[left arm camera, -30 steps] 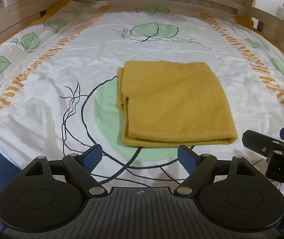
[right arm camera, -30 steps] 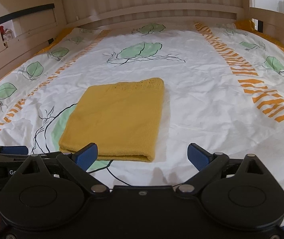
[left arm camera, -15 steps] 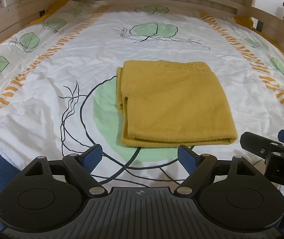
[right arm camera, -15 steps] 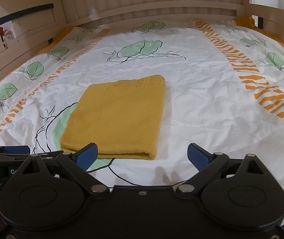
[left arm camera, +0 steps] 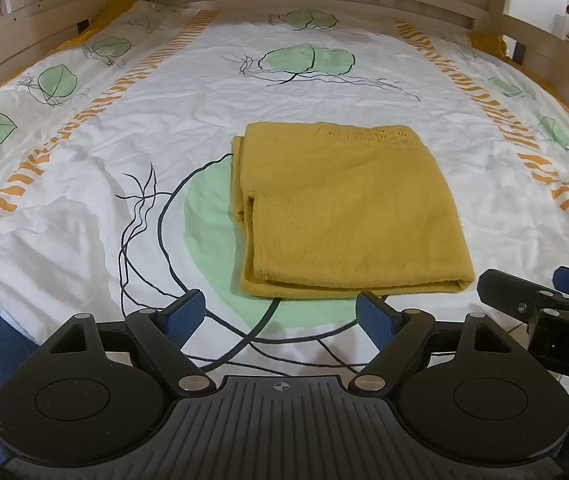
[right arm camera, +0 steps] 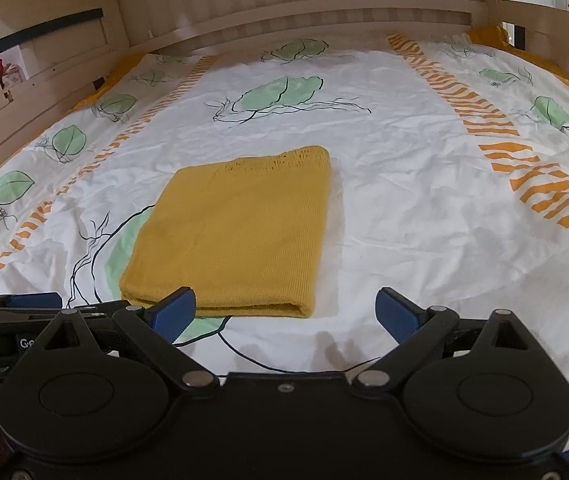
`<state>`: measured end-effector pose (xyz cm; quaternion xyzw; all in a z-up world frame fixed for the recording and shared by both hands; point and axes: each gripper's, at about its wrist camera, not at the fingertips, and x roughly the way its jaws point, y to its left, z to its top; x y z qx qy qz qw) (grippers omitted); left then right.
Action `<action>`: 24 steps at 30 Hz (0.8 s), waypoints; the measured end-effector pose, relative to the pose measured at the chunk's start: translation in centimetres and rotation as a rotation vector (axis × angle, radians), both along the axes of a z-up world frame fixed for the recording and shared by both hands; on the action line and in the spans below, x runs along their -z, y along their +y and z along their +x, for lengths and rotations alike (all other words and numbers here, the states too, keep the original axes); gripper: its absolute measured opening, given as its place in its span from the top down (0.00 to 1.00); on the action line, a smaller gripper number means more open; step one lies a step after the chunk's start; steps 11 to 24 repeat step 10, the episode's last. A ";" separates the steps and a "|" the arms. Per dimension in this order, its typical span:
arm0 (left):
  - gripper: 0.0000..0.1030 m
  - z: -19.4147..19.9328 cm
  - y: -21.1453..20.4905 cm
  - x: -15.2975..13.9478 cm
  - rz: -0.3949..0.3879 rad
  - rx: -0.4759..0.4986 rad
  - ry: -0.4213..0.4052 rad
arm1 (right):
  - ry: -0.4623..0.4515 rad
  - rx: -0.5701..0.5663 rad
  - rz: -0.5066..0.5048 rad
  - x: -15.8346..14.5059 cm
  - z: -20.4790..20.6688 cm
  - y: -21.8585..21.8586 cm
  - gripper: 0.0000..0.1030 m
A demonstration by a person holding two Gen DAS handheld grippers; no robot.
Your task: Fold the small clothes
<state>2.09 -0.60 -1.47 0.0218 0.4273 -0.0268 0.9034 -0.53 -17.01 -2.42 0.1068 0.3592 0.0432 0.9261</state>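
Two grippers I hold just above the near edge of the bed sheet [left arm camera: 84, 168]. My left gripper [left arm camera: 280, 314] has its jaws wide apart and empty. The folded yellow garment [left arm camera: 348, 208] lies flat on the sheet, just ahead. My right gripper [right arm camera: 286, 310] is also spread wide, holding nothing.

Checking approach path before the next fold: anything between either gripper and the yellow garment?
Nothing visible. The left gripper and right gripper are both open and empty, just short of the near edge of the folded yellow garment. Only bare bedsheet lies between.
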 end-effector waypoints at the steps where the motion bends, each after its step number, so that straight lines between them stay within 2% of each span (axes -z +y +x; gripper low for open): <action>1: 0.20 0.0 0.0 0.0 0.000 0.000 0.000 | 0.000 0.001 0.000 0.0 0.0 0.0 0.06; 24: 0.20 0.1 -0.1 0.0 0.002 0.000 -0.005 | 0.002 0.007 0.009 0.1 0.0 0.1 0.06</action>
